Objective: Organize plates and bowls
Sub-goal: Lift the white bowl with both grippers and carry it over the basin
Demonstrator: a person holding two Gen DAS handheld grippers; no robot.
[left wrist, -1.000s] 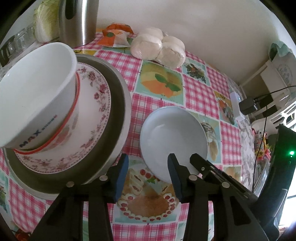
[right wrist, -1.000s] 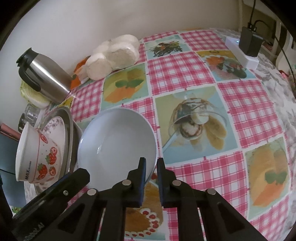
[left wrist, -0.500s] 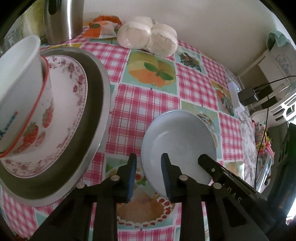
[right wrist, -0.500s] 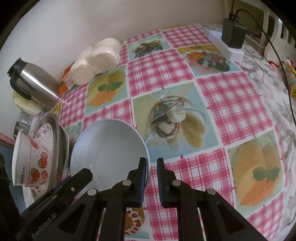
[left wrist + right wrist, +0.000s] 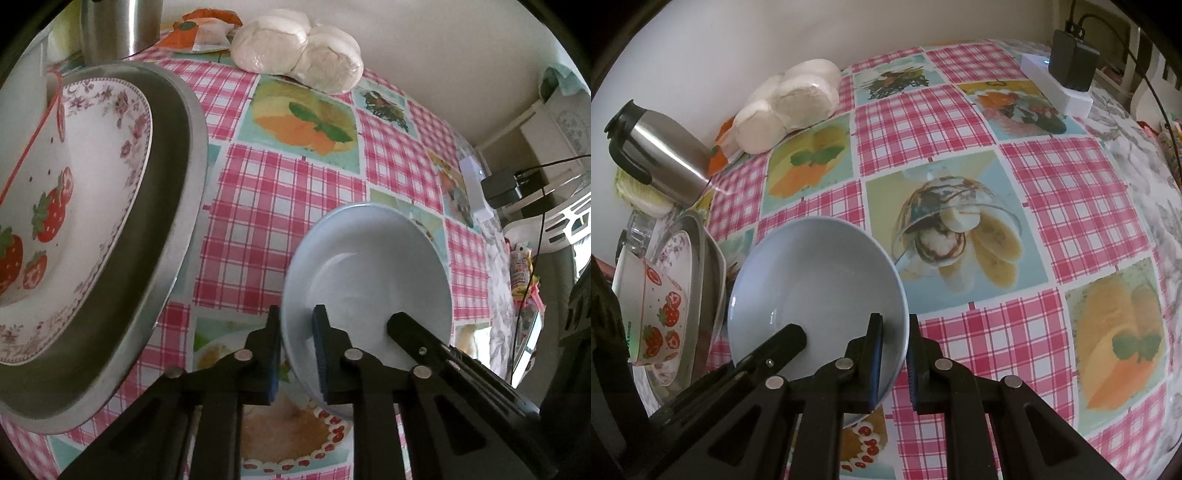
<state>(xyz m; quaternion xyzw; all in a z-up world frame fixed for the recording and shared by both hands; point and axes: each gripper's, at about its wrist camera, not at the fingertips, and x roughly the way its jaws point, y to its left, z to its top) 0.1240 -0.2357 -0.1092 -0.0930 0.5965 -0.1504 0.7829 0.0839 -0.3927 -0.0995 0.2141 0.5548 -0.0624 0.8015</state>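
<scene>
A pale grey bowl [image 5: 373,266] is held over the checked tablecloth by both grippers. My left gripper [image 5: 297,350] is shut on its left rim. My right gripper [image 5: 895,354] is shut on its right rim; the bowl also shows in the right wrist view [image 5: 816,288]. To the left, a strawberry-print bowl [image 5: 26,162] sits on a floral plate [image 5: 122,122], which lies in a metal tray [image 5: 162,221]. The same stack shows in the right wrist view, with the strawberry bowl [image 5: 650,317] at the far left.
A steel thermos [image 5: 657,151], a bag of white buns [image 5: 790,107] and an orange packet [image 5: 207,29] stand along the wall. A white power strip with a black charger [image 5: 1067,74] lies at the table's far right edge.
My left gripper has closed onto the grey bowl's left rim. The bowl, held on its right rim by my right gripper throughout, has risen off the cloth and tilted; both views moved closer to it.
</scene>
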